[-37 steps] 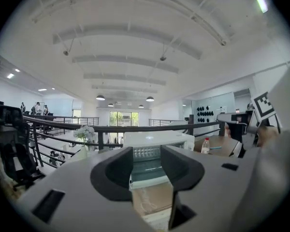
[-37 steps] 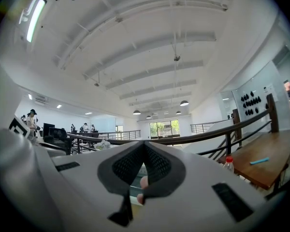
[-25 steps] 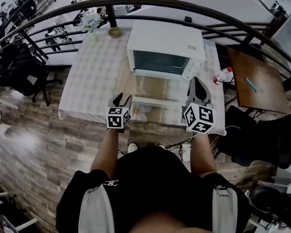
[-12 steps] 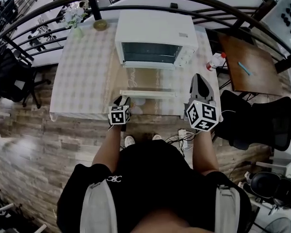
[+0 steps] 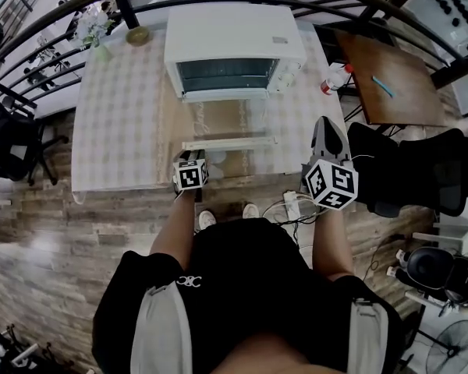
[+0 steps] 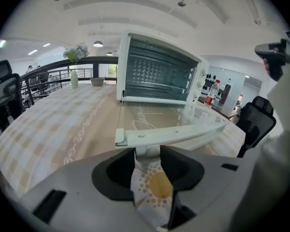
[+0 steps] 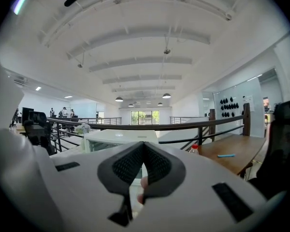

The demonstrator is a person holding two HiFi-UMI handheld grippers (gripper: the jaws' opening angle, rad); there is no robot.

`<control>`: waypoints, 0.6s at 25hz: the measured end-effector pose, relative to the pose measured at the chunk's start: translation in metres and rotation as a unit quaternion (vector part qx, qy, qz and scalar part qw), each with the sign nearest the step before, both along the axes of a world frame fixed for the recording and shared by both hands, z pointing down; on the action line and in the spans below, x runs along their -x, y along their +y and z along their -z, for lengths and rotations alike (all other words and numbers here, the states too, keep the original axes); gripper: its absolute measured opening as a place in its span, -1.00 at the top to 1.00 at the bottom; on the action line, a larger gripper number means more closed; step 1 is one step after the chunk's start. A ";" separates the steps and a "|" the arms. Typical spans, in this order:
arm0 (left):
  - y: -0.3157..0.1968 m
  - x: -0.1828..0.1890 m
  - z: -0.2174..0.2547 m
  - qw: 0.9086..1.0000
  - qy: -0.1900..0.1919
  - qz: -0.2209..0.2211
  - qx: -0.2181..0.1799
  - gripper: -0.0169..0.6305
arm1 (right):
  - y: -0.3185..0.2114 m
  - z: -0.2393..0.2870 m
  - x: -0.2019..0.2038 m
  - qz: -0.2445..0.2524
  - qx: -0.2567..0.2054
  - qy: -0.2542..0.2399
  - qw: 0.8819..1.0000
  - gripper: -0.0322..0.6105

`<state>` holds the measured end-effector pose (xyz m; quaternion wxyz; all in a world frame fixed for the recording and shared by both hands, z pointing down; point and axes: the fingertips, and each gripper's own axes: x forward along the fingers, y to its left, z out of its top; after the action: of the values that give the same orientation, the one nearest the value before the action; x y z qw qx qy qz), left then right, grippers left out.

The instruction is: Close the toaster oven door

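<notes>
L tongs [image 6: 147, 152] wide, closing; handle [image 6: 183, 133] of flat-open toaster oven door [image 6: 159, 117] at tips, not gripped. R tongs [image 7: 143, 146] shut, empty, over counter [image 5: 117, 123] near-right corner.

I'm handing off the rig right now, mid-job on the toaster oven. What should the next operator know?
Left gripper: jaws apart and closing, just short of the door handle near its left end, not gripping it. A white dot-patterned thing shows in the gap.
Right gripper: shut, empty, held to the right of the door.
Toaster oven sits at the back of the table; its door lies flat open.
Done: nothing on the door yet.
Left: lift the handle, swing the door shut.
</notes>
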<state>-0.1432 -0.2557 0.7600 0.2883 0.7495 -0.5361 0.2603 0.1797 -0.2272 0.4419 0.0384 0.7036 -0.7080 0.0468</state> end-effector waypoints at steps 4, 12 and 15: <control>-0.002 0.002 -0.004 1.000 -0.001 0.012 -0.005 0.45 | 0.001 -0.004 0.000 -0.006 0.007 0.000 1.000 0.92; -0.007 0.004 0.008 1.000 0.007 0.019 -0.015 0.54 | -0.007 -0.006 0.007 -0.001 0.009 -0.001 1.000 0.92; -0.014 0.005 0.024 0.999 0.005 0.018 -0.038 0.61 | -0.009 -0.007 0.011 0.005 0.007 -0.003 1.000 0.92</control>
<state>-0.1480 -0.2694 0.7364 0.2672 0.7515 -0.5575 0.2303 0.1684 -0.2361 0.4488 0.0412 0.6996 -0.7113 0.0538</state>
